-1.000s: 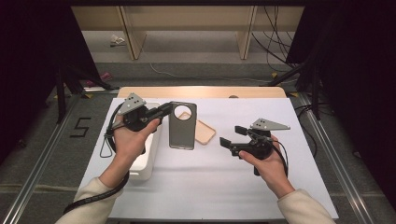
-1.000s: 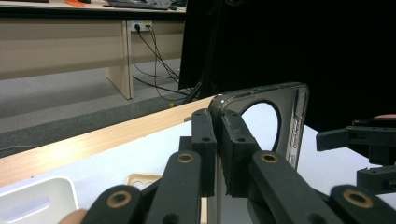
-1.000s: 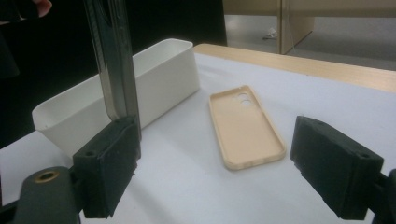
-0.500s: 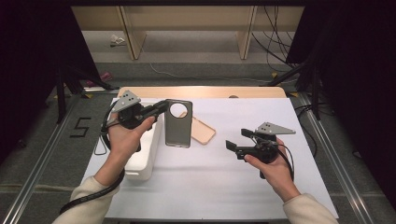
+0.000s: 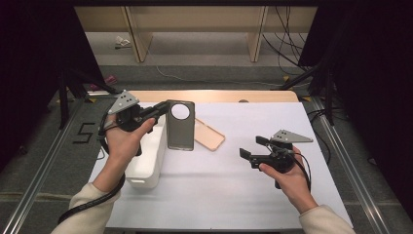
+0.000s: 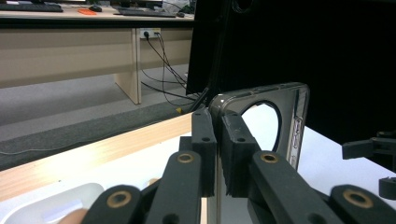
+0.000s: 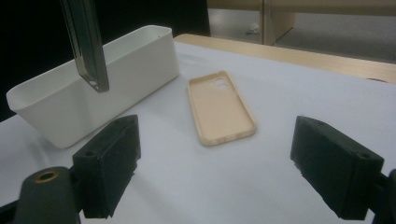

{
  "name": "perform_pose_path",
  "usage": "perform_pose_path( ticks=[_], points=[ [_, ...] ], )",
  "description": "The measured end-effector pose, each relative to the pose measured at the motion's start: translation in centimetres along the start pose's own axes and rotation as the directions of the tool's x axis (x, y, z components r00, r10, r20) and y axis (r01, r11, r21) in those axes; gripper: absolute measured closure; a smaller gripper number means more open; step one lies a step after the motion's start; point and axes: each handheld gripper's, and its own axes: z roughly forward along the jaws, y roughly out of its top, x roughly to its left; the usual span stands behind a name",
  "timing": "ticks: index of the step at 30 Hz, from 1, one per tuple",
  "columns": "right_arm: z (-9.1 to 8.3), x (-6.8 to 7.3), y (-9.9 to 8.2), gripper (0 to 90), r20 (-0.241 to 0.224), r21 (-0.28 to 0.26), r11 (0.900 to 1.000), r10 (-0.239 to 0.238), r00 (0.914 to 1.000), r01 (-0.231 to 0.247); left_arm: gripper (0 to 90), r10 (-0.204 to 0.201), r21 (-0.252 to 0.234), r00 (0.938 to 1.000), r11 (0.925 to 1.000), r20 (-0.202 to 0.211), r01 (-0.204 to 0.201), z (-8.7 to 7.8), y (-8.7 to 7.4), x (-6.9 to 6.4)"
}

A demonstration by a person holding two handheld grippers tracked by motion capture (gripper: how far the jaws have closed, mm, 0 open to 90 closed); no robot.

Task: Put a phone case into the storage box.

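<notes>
The dark case (image 5: 180, 125) is the thing in hand now: a smoky, half-transparent phone case with a big round camera hole near its top. Your left gripper (image 5: 158, 111) pinches it by one long edge near that hole, jaws pressed together on the thin wall, and the case hangs upright in the air, above the table (image 5: 234, 195) and just beside the right rim of the bin (image 5: 146, 161).

I judge it very light and somewhat flexible (probably soft plastic, it may bend under its own swing). The wall is thin and looks smooth, so it can slip or rotate in the pads if you move fast. The side edge where you hold it is a good place; the ring around the hole is narrow and weaker, so better keep the pads off it. It is not fragile, a drop will hardly hurt it.

Your right gripper (image 5: 253, 148) hovers low over the table with jaws spread wide and nothing between them. In the right gripper view it looks toward the beige case (image 7: 220, 107), which lies flat on the table with its open side up, near the bin but not touching it. This one seems light too; take it across its two long rims.

The bin is white, long and open on top. What you see of its inside in the right gripper view looks empty, but the floor of it is hidden.
</notes>
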Motion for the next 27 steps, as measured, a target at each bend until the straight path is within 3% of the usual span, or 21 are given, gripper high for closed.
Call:
perform_pose_path(
  ticks=[27],
  points=[
    [-1.4,-0.4,-0.7,17.0,0.012,-0.003,0.9998,0.021,0.9997,-0.021,84.5,-0.008,-0.027,0.9987,0.9996,-0.050,0.007,-1.5,1.0,1.9]
  ],
)
